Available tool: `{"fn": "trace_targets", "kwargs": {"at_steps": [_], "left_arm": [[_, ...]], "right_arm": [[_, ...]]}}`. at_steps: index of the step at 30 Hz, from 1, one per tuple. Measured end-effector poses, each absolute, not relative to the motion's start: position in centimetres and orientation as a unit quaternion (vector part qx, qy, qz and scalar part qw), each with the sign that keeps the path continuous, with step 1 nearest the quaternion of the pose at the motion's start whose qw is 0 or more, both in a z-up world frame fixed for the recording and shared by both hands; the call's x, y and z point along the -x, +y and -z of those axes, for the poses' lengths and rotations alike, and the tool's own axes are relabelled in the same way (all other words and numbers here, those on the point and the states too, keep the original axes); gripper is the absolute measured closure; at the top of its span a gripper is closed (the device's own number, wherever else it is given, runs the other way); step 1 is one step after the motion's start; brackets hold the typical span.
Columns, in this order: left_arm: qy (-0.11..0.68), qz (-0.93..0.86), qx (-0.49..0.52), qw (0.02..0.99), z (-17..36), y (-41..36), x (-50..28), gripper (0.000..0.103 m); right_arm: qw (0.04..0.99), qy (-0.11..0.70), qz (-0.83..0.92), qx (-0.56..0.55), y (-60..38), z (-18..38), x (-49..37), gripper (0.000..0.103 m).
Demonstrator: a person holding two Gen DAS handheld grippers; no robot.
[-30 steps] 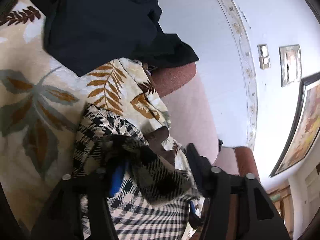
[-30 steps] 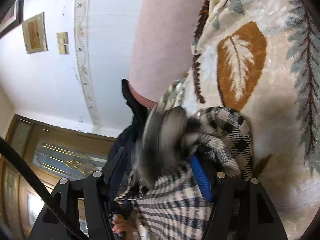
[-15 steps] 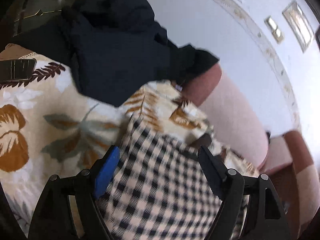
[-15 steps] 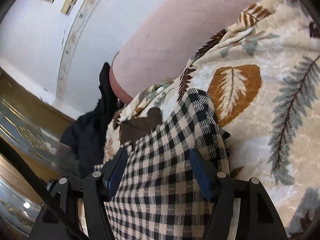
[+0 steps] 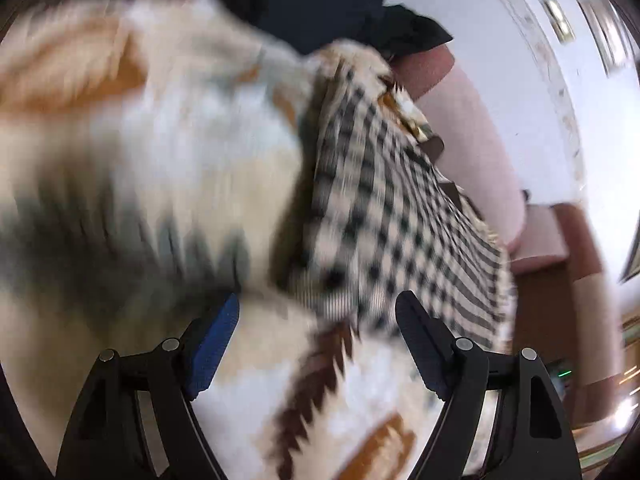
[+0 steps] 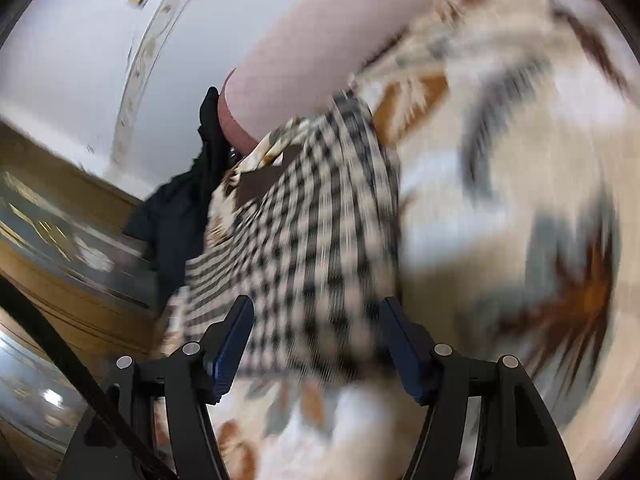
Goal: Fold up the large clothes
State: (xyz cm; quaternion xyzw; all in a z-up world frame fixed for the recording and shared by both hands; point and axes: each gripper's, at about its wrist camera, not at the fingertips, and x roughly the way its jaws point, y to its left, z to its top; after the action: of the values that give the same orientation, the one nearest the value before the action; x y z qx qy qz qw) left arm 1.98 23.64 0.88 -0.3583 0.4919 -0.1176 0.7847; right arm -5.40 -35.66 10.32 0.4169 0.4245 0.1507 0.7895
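A black-and-cream checked garment (image 5: 384, 216) lies flat on a leaf-patterned blanket (image 5: 160, 152) that covers a sofa. It also shows in the right wrist view (image 6: 316, 240). My left gripper (image 5: 318, 320) is open and empty, just short of the garment's near left corner. My right gripper (image 6: 316, 324) is open and empty at the garment's near edge, its fingers apart on either side of the cloth. Both views are motion-blurred.
A dark navy garment (image 5: 340, 4) lies heaped at the far end of the sofa, and also shows in the right wrist view (image 6: 180, 216). The pink sofa backrest (image 6: 320, 48) runs along the white wall. A brown armrest (image 5: 560, 288) stands at the right.
Both grippers let go of the bunched checked garment, which now lies spread flat. Both have since drawn back toward its near edge, the left one shifting left.
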Motion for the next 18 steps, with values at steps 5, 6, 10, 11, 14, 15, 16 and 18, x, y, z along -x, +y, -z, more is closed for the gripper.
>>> {"fn": "trace_targets", "kwargs": {"at_steps": [5, 6, 10, 11, 14, 15, 16, 18], "left_arm": [[0.475, 0.138, 0.321, 0.808, -1.5, 21.3, -2.7, 0.023], [0.477, 0.138, 0.327, 0.804, -1.2, 21.0, -3.3, 0.023], [0.472, 0.135, 0.342, 0.801, -0.7, 20.1, -5.5, 0.017], [0.47, 0.139, 0.346, 0.8, -0.8, 19.8, -6.0, 0.016], [0.472, 0.145, 0.349, 0.796, -0.6, 18.9, -7.9, 0.016], [0.472, 0.147, 0.348, 0.796, -0.4, 18.6, -8.4, 0.016], [0.473, 0.148, 0.344, 0.797, -0.4, 18.2, -8.8, 0.016], [0.48, 0.141, 0.323, 0.803, -0.7, 17.1, -9.3, 0.02]], "right_arm": [[0.759, 0.454, -0.152, -0.442, -33.1, -7.3, 6.9, 0.033], [0.765, 0.458, -0.146, -0.427, -32.4, -7.0, 6.5, 0.033], [0.784, 0.456, -0.125, -0.402, -31.1, -6.3, 4.8, 0.033], [0.782, 0.453, -0.124, -0.409, -31.1, -6.0, 4.3, 0.033], [0.78, 0.439, -0.121, -0.429, -31.3, -4.9, 2.1, 0.031], [0.783, 0.434, -0.122, -0.429, -31.4, -4.7, 1.4, 0.032], [0.789, 0.429, -0.12, -0.422, -31.5, -4.7, 0.8, 0.034], [0.793, 0.428, -0.12, -0.417, -31.8, -4.6, 0.2, 0.04]]}}
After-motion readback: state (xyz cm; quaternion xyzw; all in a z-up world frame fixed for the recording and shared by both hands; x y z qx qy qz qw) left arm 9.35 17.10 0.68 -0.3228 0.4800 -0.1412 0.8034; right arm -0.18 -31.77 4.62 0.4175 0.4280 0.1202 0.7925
